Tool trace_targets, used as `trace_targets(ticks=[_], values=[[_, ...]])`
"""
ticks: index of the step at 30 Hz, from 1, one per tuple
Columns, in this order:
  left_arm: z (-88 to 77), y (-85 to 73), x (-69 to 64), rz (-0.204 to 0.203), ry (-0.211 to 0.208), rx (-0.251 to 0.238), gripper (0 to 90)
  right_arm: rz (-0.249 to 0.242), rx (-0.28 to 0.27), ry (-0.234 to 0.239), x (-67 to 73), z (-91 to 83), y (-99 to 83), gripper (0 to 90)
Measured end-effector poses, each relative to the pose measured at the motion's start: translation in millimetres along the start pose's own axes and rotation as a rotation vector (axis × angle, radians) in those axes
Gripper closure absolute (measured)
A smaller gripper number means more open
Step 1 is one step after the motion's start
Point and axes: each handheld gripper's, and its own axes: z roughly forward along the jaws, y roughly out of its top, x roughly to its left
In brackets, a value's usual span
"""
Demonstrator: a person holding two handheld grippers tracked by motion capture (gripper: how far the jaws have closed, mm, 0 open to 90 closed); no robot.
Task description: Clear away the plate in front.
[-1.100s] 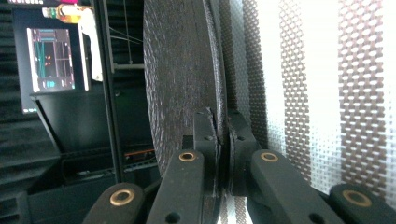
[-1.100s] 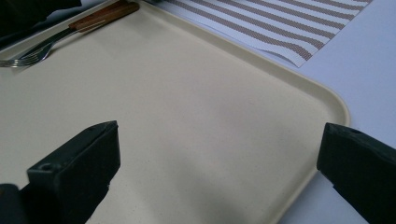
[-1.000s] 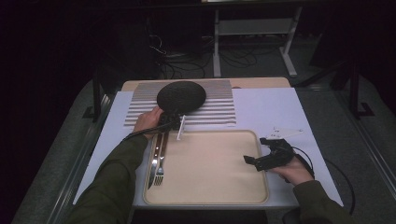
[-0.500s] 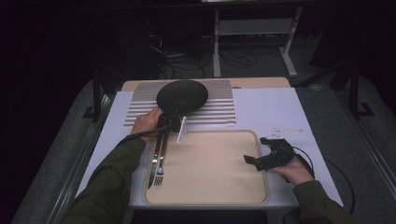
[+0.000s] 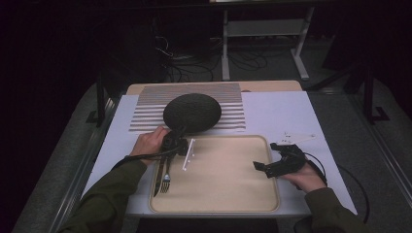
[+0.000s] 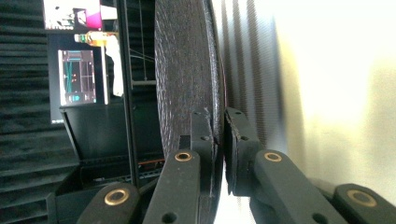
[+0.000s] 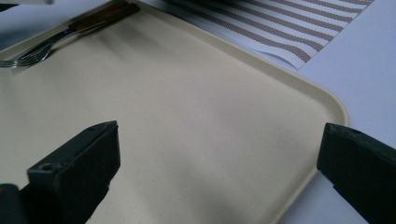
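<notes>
- I'm pinching the near rim of the dark plate (image 5: 192, 112) with the left gripper (image 5: 180, 143), jaws squeezed tight on its edge; the plate is hanging over the striped mat (image 5: 145, 112), just behind the tray (image 5: 272, 194).
- In the left gripper view the plate (image 6: 187, 70) is looking thin, stiff and rough-textured, so I'm judging it grippy but heavy for an edge hold, likely to sag or swing.
- I'm reckoning the rim is the only place to grab it.
- The right gripper (image 5: 270, 165) is hovering over the tray's right side, jaws spread wide with nothing between them.
- The fork (image 5: 166, 177) and knife (image 5: 158, 175) are lying along the tray's left edge, so I'm treating the bare middle as the open room, minding the raised lip.
</notes>
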Motion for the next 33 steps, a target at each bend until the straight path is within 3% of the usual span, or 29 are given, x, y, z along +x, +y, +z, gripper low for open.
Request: trace_targets(ticks=[16, 33], values=[[-63.8, 29.0, -20.2, -0.014, 0.015, -0.055, 84.0, 0.006, -0.007, -0.006, -0.4, -0.5, 0.6, 0.0], [-97.0, 58.2, -47.3, 0.005, -0.007, -0.104, 83.9, 0.003, -0.006, -0.005, -1.0, -0.3, 0.8, 0.0]])
